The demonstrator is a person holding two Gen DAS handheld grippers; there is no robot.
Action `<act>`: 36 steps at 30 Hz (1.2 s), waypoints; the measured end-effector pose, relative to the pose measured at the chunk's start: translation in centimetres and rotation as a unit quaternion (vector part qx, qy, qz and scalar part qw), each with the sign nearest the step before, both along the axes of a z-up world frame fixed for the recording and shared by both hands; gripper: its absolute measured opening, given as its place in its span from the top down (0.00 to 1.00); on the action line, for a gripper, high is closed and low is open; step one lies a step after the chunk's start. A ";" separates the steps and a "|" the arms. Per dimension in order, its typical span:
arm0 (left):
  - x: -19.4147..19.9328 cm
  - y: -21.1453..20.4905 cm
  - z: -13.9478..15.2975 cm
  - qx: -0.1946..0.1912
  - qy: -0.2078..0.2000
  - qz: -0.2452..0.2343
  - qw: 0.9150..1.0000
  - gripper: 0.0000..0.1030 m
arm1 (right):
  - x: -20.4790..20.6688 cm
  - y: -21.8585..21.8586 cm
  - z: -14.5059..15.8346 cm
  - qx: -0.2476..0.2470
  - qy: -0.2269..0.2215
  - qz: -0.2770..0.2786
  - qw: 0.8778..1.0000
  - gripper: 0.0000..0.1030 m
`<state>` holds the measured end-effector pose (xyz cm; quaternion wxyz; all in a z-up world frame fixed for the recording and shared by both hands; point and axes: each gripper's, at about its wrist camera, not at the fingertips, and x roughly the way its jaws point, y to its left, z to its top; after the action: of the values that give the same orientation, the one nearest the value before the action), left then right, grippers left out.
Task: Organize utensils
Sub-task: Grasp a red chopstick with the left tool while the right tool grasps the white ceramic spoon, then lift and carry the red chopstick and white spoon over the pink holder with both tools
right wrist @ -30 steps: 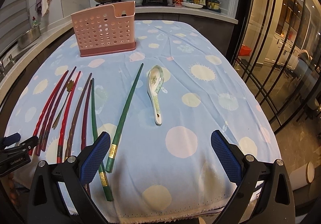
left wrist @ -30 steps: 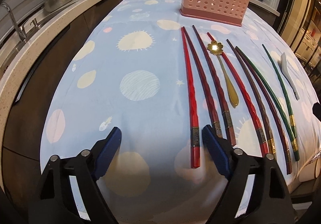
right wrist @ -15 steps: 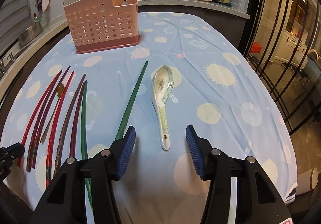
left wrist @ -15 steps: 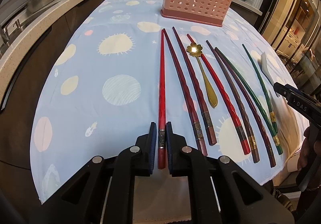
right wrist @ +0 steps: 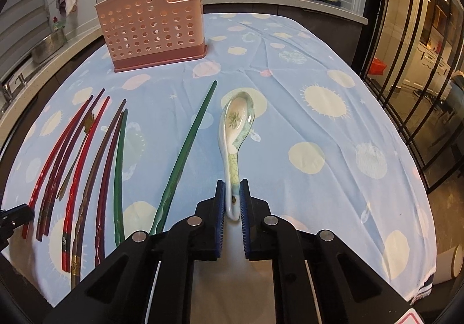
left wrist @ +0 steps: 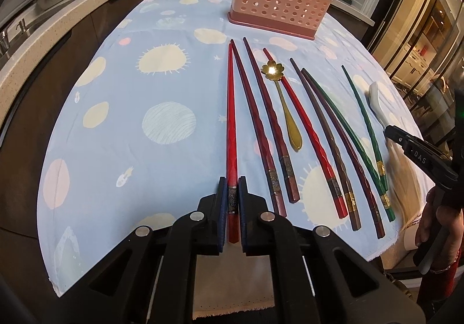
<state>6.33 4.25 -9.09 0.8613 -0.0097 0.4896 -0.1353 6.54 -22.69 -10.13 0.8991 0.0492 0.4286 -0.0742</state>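
Chopstick (left wrist: pixel 232 132), spoon (right wrist: pixel 235 132) between clamped hand-held grippers

A: What does the left gripper (left wrist: pixel 232 202) look like?

B: Matte black plastic arms, angular, with triangular cut-outs, and four round silver screw heads across the linkage. Its fingers (left wrist: pixel 221 208) are faced with ribbed dark blue pads.

A: And the right gripper (right wrist: pixel 232 205)?

B: The same build: black arms, silver screws, blue ribbed pads (right wrist: pixel 245 216). Seen from the left wrist camera, its side carries white letters reading "DAS".

A: Anything of the person?

B: A hand (left wrist: pixel 435 225) at the frame's edge, with what may be a red sleeve and a thin bracelet; it is too distorted there to be sure.
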 end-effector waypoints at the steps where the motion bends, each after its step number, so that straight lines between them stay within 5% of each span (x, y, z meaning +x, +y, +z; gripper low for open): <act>1: -0.2 0.0 0.2 -0.002 -0.001 0.000 1.000 0.93 | -0.3 0.0 0.3 0.000 -0.003 0.001 1.000 0.91; 14: -0.7 0.8 6.4 -0.024 -0.076 0.004 0.997 0.93 | -2.3 -1.1 6.8 0.023 -0.074 0.015 0.997 0.94; 36: 6.8 -0.9 19.4 -0.011 -0.233 -0.005 0.972 0.93 | 4.6 -1.7 15.3 0.050 -0.150 0.066 0.985 0.94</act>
<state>13.17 3.37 10.34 0.9508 0.0147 0.2740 -0.1436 11.11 -24.43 5.20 0.9524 0.0766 0.2947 0.0147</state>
